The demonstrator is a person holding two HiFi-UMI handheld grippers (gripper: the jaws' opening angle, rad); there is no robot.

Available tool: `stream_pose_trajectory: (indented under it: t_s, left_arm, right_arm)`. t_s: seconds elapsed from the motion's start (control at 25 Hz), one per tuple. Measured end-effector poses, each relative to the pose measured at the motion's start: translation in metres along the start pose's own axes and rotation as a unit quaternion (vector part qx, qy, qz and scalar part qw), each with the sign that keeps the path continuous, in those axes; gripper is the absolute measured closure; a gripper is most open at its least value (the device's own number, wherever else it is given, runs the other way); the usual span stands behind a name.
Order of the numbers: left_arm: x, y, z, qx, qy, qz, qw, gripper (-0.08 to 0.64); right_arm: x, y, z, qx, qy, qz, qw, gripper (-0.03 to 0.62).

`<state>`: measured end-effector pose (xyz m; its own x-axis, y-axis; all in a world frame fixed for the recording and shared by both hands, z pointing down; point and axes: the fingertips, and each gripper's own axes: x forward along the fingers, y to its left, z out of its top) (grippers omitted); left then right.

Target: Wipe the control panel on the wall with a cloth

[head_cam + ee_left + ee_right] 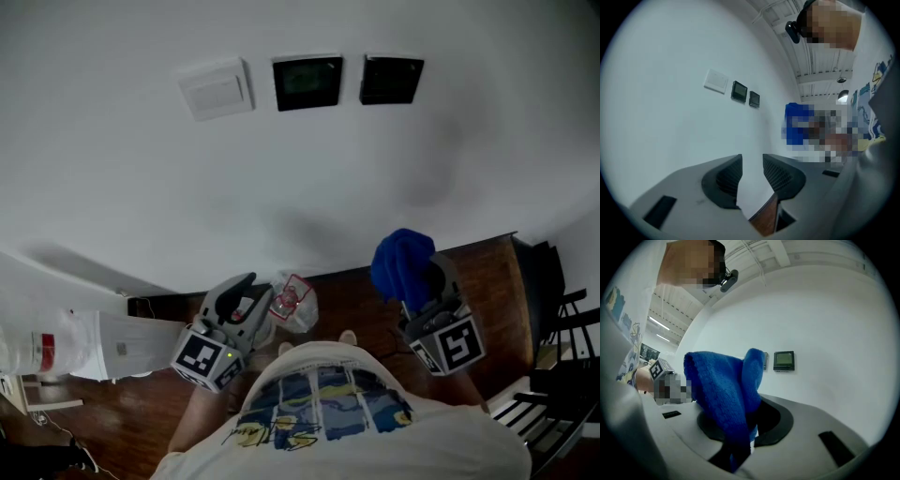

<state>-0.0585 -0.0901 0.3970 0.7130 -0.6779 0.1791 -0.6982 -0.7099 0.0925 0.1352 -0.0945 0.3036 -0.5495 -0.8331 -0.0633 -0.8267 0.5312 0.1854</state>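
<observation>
Two dark control panels point(307, 82) point(391, 80) hang on the white wall beside a white switch plate point(217, 90). My right gripper point(419, 286) is shut on a blue cloth point(401, 262), held low and well below the panels. The right gripper view has the cloth point(724, 394) bunched up out of the gripper point(750, 425), hiding the jaw tips, with one panel point(783, 360) beyond. My left gripper point(246, 291) hangs low at the left. Its jaws stand slightly apart with nothing between them point(751, 171). Both panels point(739, 91) point(754, 99) show far off in the left gripper view.
A clear plastic item point(292, 302) lies on the wooden floor point(487, 281) by the left gripper. A white object with a red label point(56, 347) sits at lower left. Dark furniture point(553, 309) stands at the right edge. The person's patterned shirt point(328, 403) fills the bottom.
</observation>
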Motion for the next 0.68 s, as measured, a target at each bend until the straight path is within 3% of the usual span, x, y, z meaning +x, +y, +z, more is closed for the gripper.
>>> stream_pose_trajectory:
  t_s: [0.68]
  left_arm:
    - [0.027,-0.014,0.002,0.0,0.0,0.0,1.0,0.43]
  right_arm:
    - [-0.003,-0.019,-0.007,-0.005,0.003,0.016,1.0,0.495]
